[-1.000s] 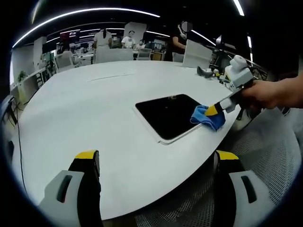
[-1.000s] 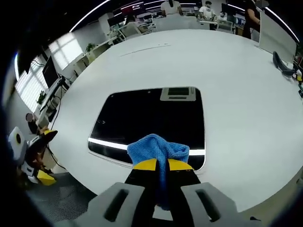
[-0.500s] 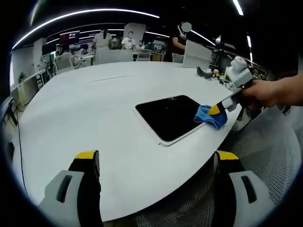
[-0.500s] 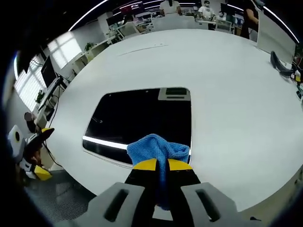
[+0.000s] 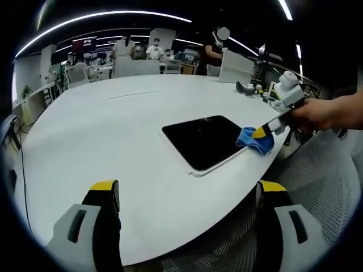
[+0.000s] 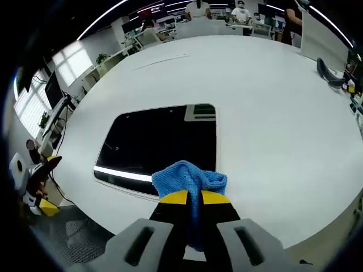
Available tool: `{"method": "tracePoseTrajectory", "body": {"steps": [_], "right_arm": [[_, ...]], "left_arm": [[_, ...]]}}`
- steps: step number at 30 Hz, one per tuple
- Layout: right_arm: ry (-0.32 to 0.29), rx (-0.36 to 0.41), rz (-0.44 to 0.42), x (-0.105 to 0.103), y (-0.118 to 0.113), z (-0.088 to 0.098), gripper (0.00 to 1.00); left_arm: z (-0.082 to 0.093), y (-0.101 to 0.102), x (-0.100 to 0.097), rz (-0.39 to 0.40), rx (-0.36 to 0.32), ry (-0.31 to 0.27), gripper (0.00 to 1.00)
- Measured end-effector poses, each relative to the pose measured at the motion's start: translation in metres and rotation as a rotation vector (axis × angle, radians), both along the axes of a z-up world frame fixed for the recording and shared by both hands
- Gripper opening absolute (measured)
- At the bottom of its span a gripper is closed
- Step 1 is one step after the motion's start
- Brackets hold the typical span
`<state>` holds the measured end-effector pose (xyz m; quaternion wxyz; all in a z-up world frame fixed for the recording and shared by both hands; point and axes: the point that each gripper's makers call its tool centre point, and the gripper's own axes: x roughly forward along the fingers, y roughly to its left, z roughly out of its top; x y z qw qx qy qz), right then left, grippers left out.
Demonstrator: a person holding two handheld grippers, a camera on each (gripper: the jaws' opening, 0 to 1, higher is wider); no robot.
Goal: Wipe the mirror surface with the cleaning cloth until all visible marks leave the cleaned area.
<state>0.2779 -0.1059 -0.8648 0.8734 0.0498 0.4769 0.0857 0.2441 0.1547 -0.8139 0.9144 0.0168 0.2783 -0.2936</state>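
two grippers: the right gripper (image 6: 189, 197), pinching the blue cleaning cloth (image 6: 189, 178), has slid toward the mirror (image 6: 159, 145)'s right corner at lower centre, suggesting the wiping pass is ending; the left gripper (image 5: 187, 195) stays spread, idle over the white table (image 5: 102, 130).

Bare table (image 6: 272, 102) around mirror (image 6: 159, 141)

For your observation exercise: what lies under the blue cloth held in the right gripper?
The blue cloth covers the mirror corner and white table; any marks beneath are hidden.
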Motion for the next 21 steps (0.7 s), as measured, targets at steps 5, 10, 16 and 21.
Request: {"method": "tracePoseTrajectory", "body": {"steps": [5,10,16,21], "right_arm": [[0.002,-0.013,-0.005,0.0014,-0.0018,-0.0003,0.01],[0.004,-0.022,0.003,0.0010,-0.0032,-0.0002,0.01],[0.001,-0.010,-0.015,-0.0008,-0.0099,-0.0004,0.01],[-0.001,-0.017,-0.014,0.0041,-0.0081,-0.0009,0.01]], "left_arm": [[0.0009,0.0023,0.0008,0.015,-0.003,-0.006,0.99],[0.0017,0.0029,0.0016,0.025,-0.006,-0.008,0.99],[0.0014,0.0018,0.0019,0.016,-0.002,-0.006,0.99],[0.0012,0.0024,0.0017,0.019,-0.001,-0.002,0.99]]}}
